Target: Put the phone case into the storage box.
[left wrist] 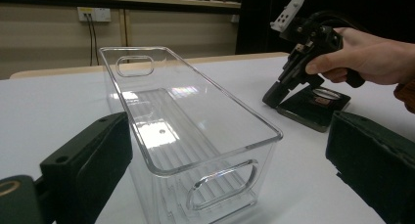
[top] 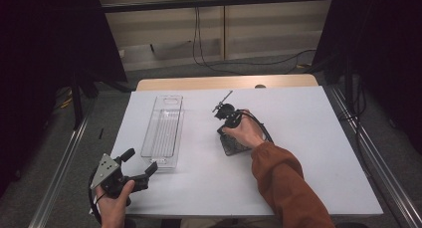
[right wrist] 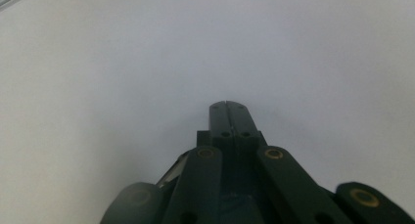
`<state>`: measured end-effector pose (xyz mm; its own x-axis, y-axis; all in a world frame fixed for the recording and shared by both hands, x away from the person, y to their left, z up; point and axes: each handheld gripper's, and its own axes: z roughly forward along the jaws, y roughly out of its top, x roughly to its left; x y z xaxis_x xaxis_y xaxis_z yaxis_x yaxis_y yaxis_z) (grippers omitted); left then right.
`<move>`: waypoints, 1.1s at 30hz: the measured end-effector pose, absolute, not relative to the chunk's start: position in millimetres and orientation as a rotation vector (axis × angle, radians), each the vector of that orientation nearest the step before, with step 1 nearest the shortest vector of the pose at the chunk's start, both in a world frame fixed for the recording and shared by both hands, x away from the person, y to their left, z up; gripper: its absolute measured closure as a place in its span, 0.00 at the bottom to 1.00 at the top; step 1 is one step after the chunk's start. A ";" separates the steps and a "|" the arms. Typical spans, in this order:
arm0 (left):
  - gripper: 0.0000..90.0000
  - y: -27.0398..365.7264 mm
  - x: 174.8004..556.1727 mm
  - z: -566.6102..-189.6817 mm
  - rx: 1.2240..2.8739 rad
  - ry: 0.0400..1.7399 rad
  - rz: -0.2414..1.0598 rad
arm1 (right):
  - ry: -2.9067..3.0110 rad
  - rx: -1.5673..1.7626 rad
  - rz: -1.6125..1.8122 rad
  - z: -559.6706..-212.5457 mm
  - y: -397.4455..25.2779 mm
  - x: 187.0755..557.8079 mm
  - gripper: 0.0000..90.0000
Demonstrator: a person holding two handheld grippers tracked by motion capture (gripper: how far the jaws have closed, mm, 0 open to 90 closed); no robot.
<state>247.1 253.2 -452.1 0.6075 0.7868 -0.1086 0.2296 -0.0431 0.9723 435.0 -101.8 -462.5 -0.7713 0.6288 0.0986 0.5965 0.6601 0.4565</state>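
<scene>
Clear bin (top: 163, 130): centre-left, long side toward person, ready for loading.
Left gripper (top: 141, 162): wide, facing bin.
Right gripper (right wrist: 228, 105): closed, empty, by dark tile (left wrist: 313, 106).

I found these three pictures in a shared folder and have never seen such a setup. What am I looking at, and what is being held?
A person sits at a white table with a hand-held two-jaw gripper in each hand. The high view looks down from above; the other two pictures come from cameras riding on the grippers. The left gripper is open, facing a clear plastic bin that stands empty. The right gripper has its jaws closed, nothing visible between them, and rests its tip by a dark flat object on the table; what that object is, I cannot tell.
</scene>
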 end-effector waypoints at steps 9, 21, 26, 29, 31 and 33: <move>0.04 252.5 247.8 -452.0 1.603 0.875 0.570 | 2.804 1.041 0.773 -463.4 -115.5 417.4 1.00; 0.04 253.6 248.2 -452.3 1.606 0.877 0.568 | 2.809 1.017 0.765 -462.6 -119.6 401.4 1.00; 0.04 253.2 248.6 -452.7 1.595 0.878 0.561 | 2.810 1.019 0.784 -463.1 -122.5 396.0 1.00; 0.04 253.5 248.8 -452.9 1.596 0.880 0.560 | 2.821 1.001 0.775 -462.7 -124.5 392.0 1.00; 0.04 253.3 248.8 -452.7 1.597 0.879 0.560 | 2.821 0.989 0.772 -462.5 -124.9 389.1 1.00; 0.04 253.0 249.0 -452.7 1.598 0.878 0.560 | 2.826 0.987 0.767 -462.2 -125.2 385.5 1.00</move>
